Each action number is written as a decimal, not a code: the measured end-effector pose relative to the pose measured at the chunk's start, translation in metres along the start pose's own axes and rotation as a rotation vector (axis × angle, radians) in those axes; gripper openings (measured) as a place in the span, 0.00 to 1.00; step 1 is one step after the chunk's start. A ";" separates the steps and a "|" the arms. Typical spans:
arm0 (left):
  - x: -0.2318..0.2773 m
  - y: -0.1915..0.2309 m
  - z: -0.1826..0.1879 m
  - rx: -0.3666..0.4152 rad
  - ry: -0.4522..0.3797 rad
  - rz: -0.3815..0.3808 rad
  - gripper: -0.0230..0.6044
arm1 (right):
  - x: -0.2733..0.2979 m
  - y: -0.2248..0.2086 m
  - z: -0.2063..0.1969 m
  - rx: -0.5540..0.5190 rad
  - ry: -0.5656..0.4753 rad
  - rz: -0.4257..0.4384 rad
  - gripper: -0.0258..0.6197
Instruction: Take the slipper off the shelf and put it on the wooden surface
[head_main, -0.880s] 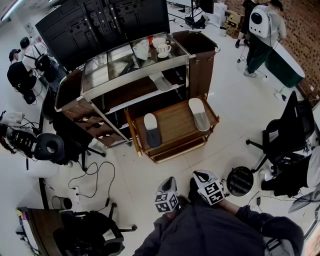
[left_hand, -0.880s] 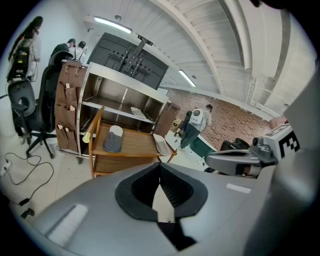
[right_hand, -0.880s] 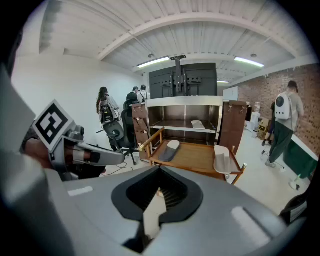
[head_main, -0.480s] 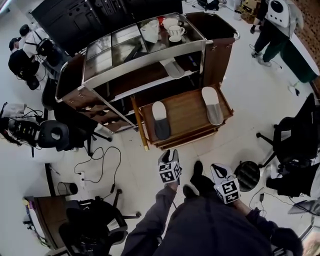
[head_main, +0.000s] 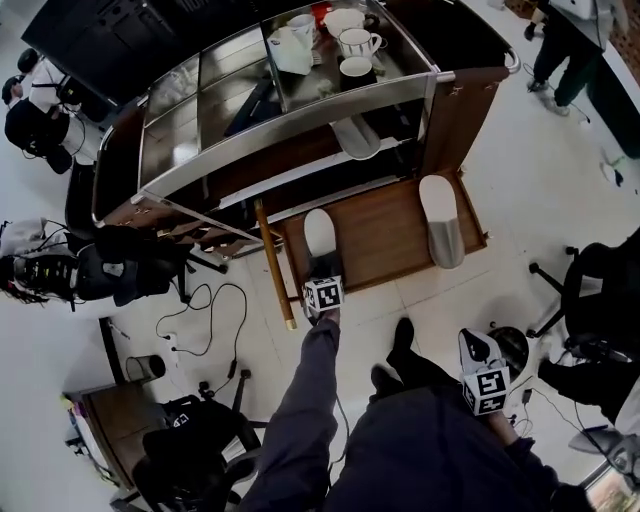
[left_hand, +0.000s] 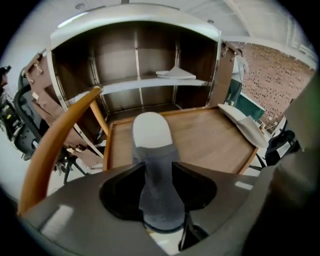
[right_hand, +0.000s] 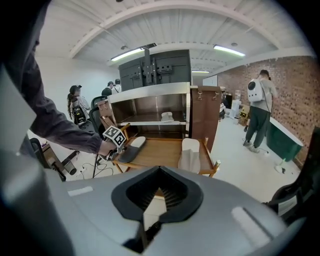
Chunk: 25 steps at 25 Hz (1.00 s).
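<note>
One grey-and-white slipper (head_main: 355, 135) lies on the cart's metal shelf (left_hand: 150, 84), far from both grippers. Two more slippers rest on the low wooden surface (head_main: 385, 232): one at the left (head_main: 320, 238) and one at the right (head_main: 441, 220). My left gripper (head_main: 322, 280) reaches out over the front edge of the wood. Its jaws stand wide on either side of the left slipper's dark grey upper (left_hand: 156, 185), with a gap showing on both sides. My right gripper (head_main: 485, 380) hangs back beside my body, its jaws together and holding nothing (right_hand: 159, 195).
Cups and a cloth (head_main: 340, 40) sit on the cart's glass top. A wooden pole (head_main: 272, 260) slants at the surface's left. Office chairs (head_main: 600, 300), floor cables (head_main: 200, 330) and a round stool (head_main: 510, 345) surround me. People stand at the far right (right_hand: 260, 110) and left.
My left gripper went from near my body forward to the left slipper on the wooden surface. I have come closer to the cart. The right gripper drifted right and back.
</note>
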<state>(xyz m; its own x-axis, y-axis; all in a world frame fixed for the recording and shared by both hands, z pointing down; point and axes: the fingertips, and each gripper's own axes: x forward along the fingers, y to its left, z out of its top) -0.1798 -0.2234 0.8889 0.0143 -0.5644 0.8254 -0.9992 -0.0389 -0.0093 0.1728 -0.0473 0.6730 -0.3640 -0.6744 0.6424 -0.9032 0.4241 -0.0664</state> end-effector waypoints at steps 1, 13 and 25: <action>0.010 0.003 -0.007 -0.010 0.039 0.011 0.31 | 0.004 -0.009 0.002 0.005 0.007 -0.006 0.04; 0.023 0.005 0.000 -0.325 -0.050 -0.037 0.09 | 0.036 -0.052 0.026 0.004 -0.003 0.009 0.04; -0.065 0.000 0.110 -0.205 -0.238 -0.124 0.08 | 0.065 -0.024 0.081 -0.006 -0.137 0.064 0.04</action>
<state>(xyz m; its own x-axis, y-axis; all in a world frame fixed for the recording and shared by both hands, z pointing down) -0.1766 -0.2776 0.7727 0.1201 -0.7433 0.6581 -0.9757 0.0340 0.2164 0.1521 -0.1500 0.6541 -0.4487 -0.7217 0.5271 -0.8759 0.4722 -0.0991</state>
